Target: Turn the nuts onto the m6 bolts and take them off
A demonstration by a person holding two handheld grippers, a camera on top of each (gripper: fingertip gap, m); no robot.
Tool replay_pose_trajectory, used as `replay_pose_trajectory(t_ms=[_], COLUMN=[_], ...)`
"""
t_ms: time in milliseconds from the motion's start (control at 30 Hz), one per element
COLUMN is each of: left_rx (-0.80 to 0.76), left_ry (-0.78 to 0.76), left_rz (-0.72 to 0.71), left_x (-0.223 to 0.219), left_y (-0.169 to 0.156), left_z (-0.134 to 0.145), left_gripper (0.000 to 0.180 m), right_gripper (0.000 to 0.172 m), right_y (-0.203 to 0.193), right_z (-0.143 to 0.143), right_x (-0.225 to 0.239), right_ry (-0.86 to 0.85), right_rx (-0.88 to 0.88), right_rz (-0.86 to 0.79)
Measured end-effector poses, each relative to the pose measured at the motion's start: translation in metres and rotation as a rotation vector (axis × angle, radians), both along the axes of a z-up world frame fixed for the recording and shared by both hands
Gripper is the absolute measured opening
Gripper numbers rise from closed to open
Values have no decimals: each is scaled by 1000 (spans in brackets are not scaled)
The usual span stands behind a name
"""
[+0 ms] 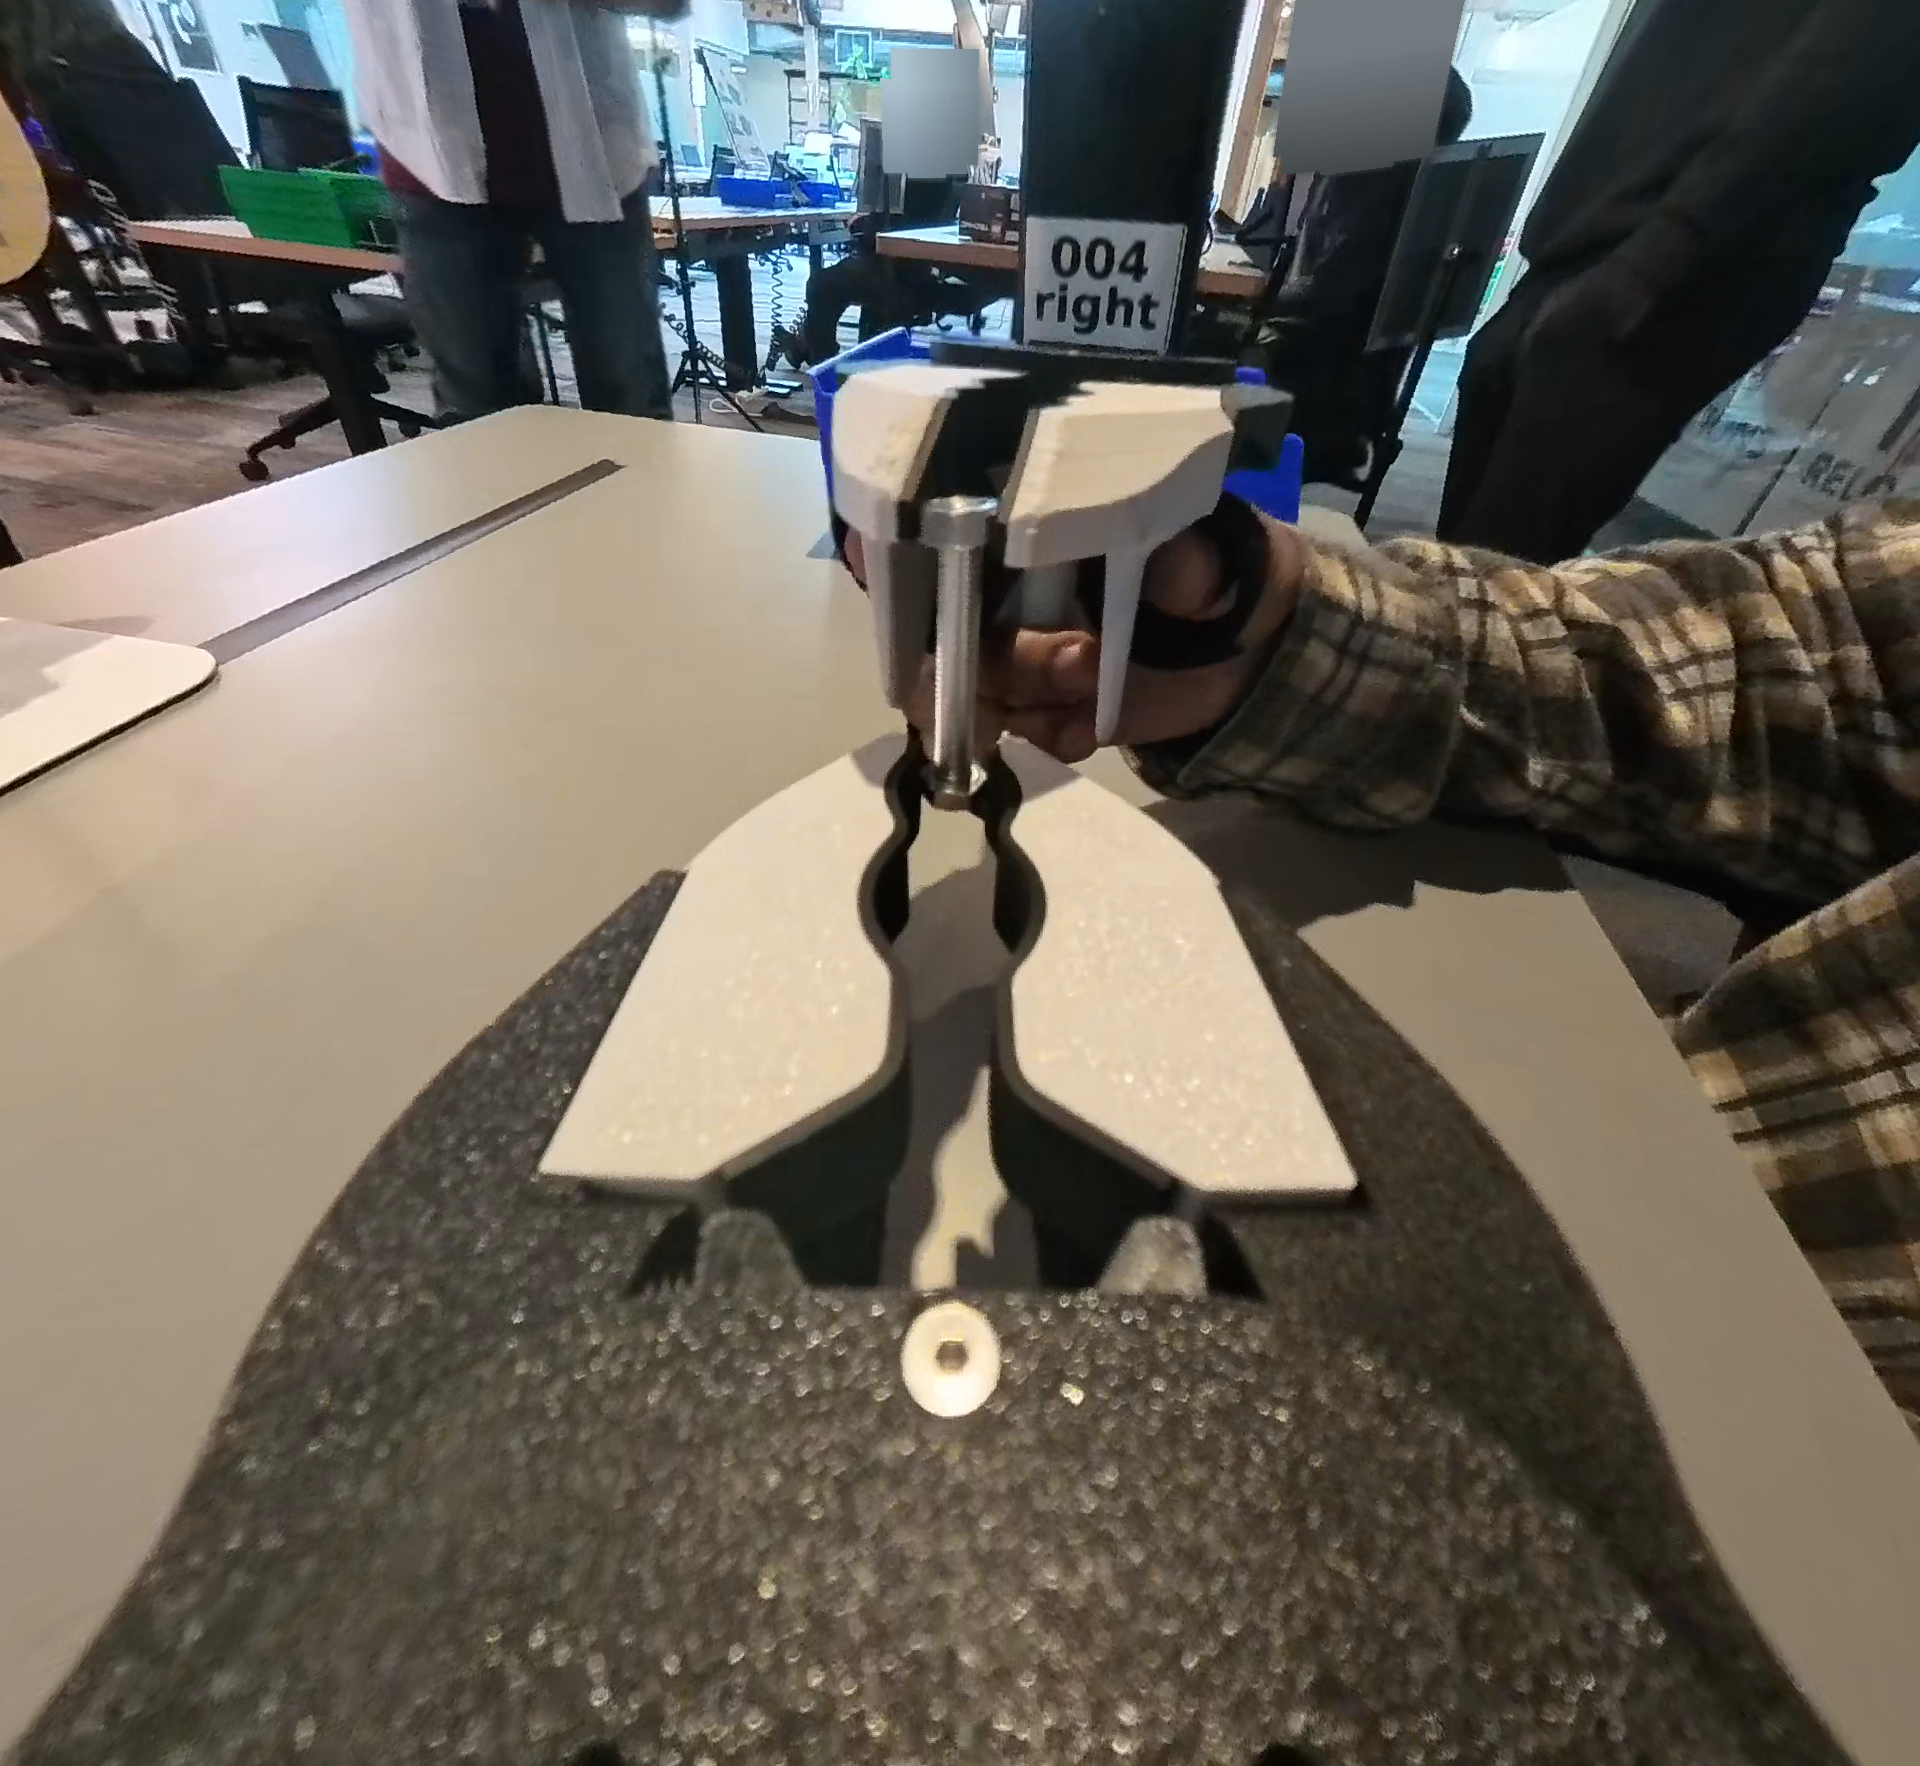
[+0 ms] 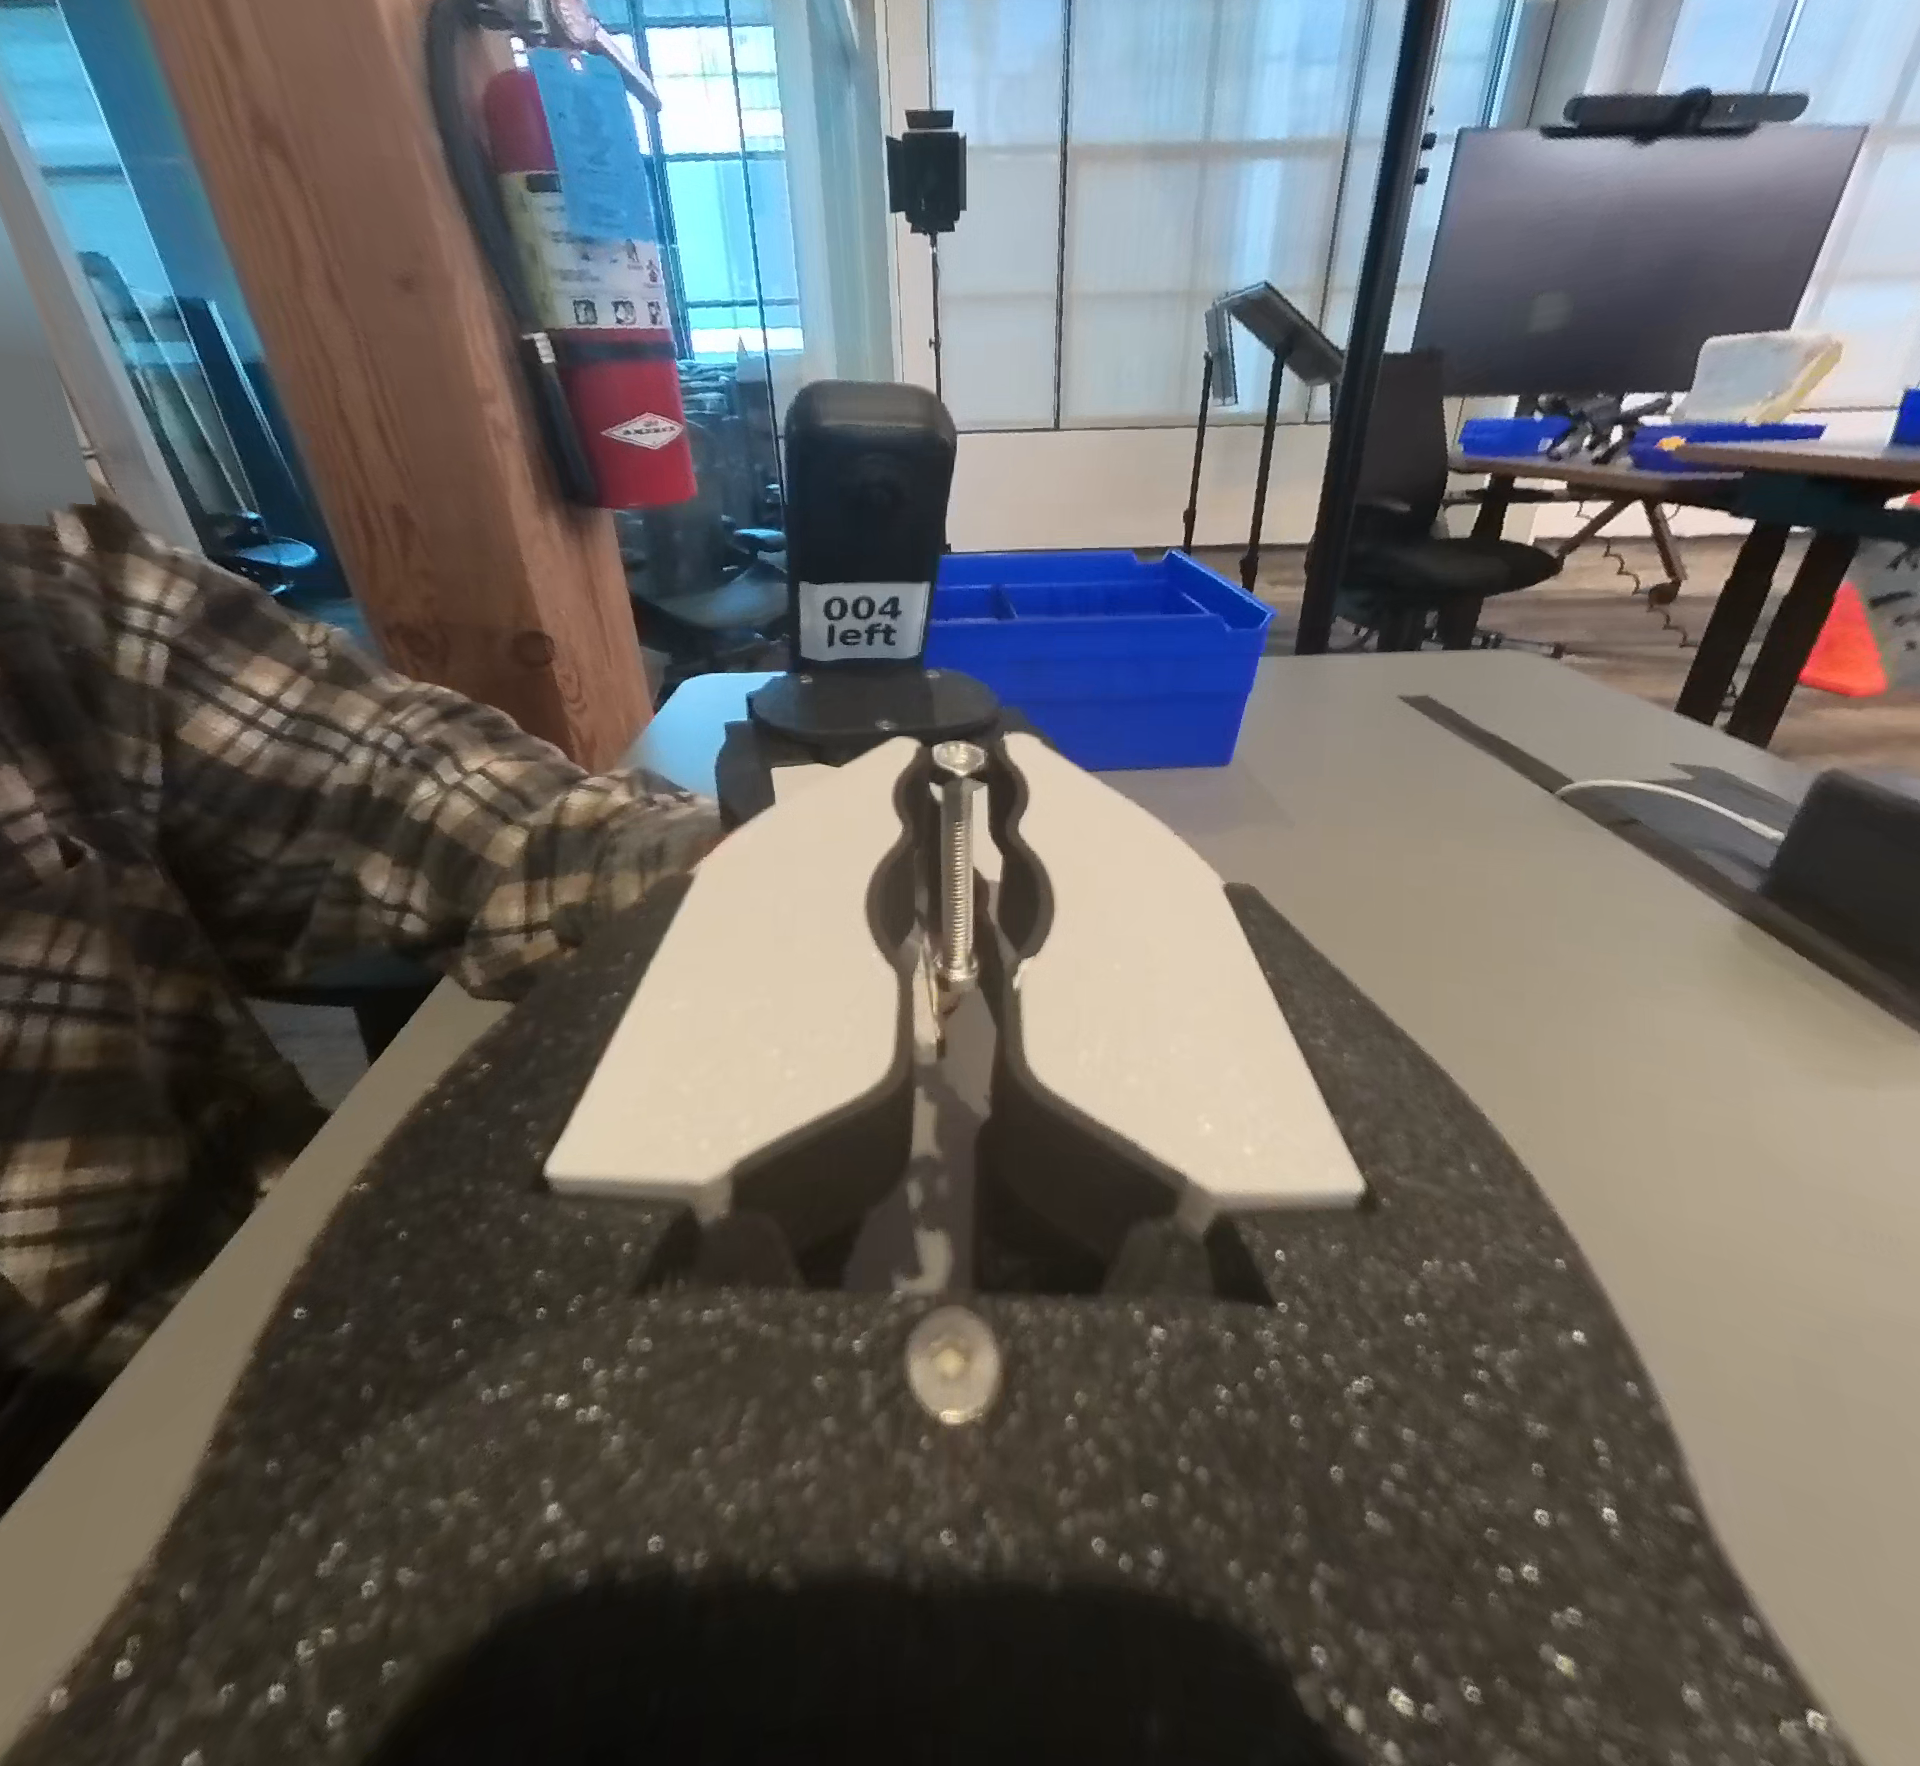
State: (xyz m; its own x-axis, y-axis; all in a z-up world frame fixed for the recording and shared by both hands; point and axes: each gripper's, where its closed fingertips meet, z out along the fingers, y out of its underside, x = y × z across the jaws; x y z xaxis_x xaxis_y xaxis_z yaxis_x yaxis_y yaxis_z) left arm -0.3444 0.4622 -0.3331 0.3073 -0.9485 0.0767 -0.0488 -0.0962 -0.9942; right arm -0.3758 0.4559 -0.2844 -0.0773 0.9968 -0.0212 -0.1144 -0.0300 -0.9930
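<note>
Your desk (image 1: pixel 468 677) is a matte grey slab, smooth and bare over most of its top, with one dark narrow slot (image 1: pixel 416 553) cut along it. Around it lies an open workshop with plank flooring, frosted windows, more tables and rolling chairs. A thick wooden post (image 2: pixel 312 262) rises just beyond the desk's near corner.

By count there is one red fire extinguisher (image 2: pixel 613 407) hung on that post and one large dark monitor (image 2: pixel 1621 262) on a stand. There is also one orange cone (image 2: pixel 1844 641) on the floor. One blue plastic bin (image 2: pixel 1101 688) with inner dividers stands on the desk's far edge. You have two tools, one bolt and one nut. Both of your sleeves are brown-and-cream plaid flannel.

Each tool has two flat, pale grey fingers with wavy black inner edges, set in a speckled black body.

The bolt (image 1: pixel 951 646) is bright steel with a long threaded shank and a round socket head. It hangs in the air above the desk, spanning the two tools.

Your left tool (image 1: pixel 956 781) is narrowed onto the small steel nut (image 1: pixel 958 789) at the shank's lower end, its tips pressed against it. Your right tool (image 2: pixel 961 760) is likewise narrowed, its fingertips clamped on the bolt's head, and the shank runs back between its fingers.
</note>
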Motion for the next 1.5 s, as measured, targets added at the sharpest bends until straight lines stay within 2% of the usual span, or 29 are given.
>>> replay_pose_trajectory(t_ms=[300,467,767,1500], left_rx=[32,68,63,46], left_ry=[43,148,224,196], left_rz=[16,58,77,61], left_x=[0,-1,-1,-1], left_y=[1,5,8,6], left_z=[-3,-12,-22,-19], left_gripper=[11,11,11,11], right_gripper=[10,10,10,10], right_y=[-1,0,4,4], right_z=[-2,-11,-21,-19], right_x=[2,6,13,14], right_ry=[7,-107,-252,-185], right_rx=[37,95,183,145], right_rz=[5,-20,-67,-41])
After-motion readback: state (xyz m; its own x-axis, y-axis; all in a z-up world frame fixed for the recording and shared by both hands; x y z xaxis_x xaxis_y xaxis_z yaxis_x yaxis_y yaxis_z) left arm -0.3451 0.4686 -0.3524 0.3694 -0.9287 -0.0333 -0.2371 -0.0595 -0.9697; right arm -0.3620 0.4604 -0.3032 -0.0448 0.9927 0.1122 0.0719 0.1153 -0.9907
